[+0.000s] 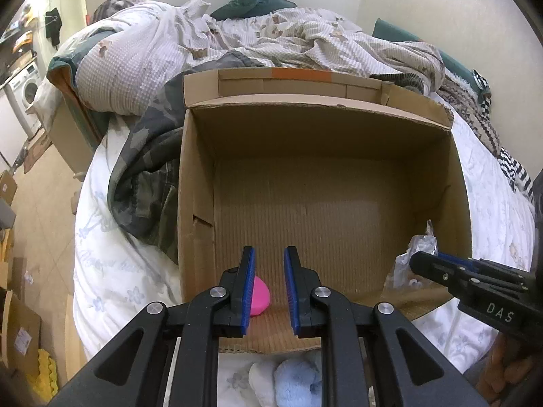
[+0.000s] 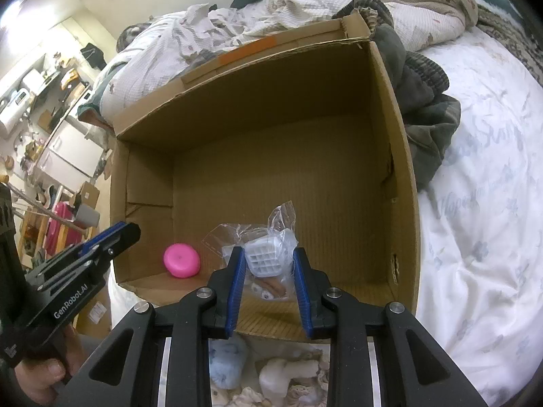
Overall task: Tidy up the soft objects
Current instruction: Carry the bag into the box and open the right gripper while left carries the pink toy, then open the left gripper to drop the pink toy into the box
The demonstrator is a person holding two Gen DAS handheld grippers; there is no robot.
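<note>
An open cardboard box [image 1: 319, 107] [image 2: 400, 156] stands on the bed. A pink round soft object [image 1: 261, 296] [image 2: 181, 259] lies on its floor at the near left corner. My left gripper [image 1: 268, 252] [image 2: 130, 232] hovers over that corner, jaws nearly together with nothing between them. My right gripper [image 2: 268, 254] [image 1: 415, 259] is low inside the box at the near right. It is shut on a clear plastic bag [image 2: 263, 257] [image 1: 419, 242] that holds a white gridded piece and small items. The rest of the box floor is bare.
Blue and white plush items [image 1: 295, 383] [image 2: 225, 363] lie on the bed just in front of the box. A camouflage blanket [image 1: 149, 169] [image 2: 424, 112] presses against one side, with crumpled bedding [image 1: 271, 34] behind. White quilt [image 2: 475, 237] spreads alongside. Cartons [image 1: 20, 335] stand on the floor.
</note>
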